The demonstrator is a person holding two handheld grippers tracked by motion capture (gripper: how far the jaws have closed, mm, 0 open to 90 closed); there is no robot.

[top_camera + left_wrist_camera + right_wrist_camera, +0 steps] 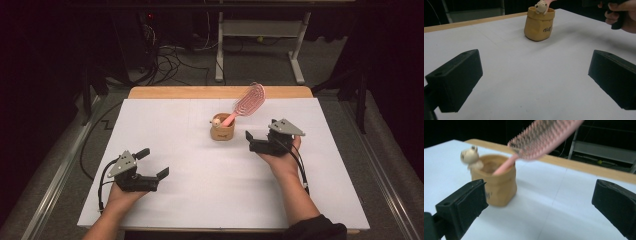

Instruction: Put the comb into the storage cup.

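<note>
A tan sack-shaped cup [222, 130] with a small animal figure [216, 121] on its rim stands on the white table, right of centre. A pink hairbrush [249, 101] stands in it handle down, its head leaning up and to the right. My right gripper [261, 129] hovers just right of the cup, open, with nothing between its jaws. The right gripper view has the cup [496, 187] and the brush [541, 138] close ahead, beyond that gripper [539, 205]. My left gripper [152, 163] rests open at the near left. Its own view [534, 82] faces the cup [539, 23].
A white sheet [200, 195] covers the table, and a wooden edge [220, 92] runs along the far side. Behind the table, on the floor, are cables [170, 60] and a white desk frame [260, 30]. The other hand [621, 15] is at the top right of the left gripper view.
</note>
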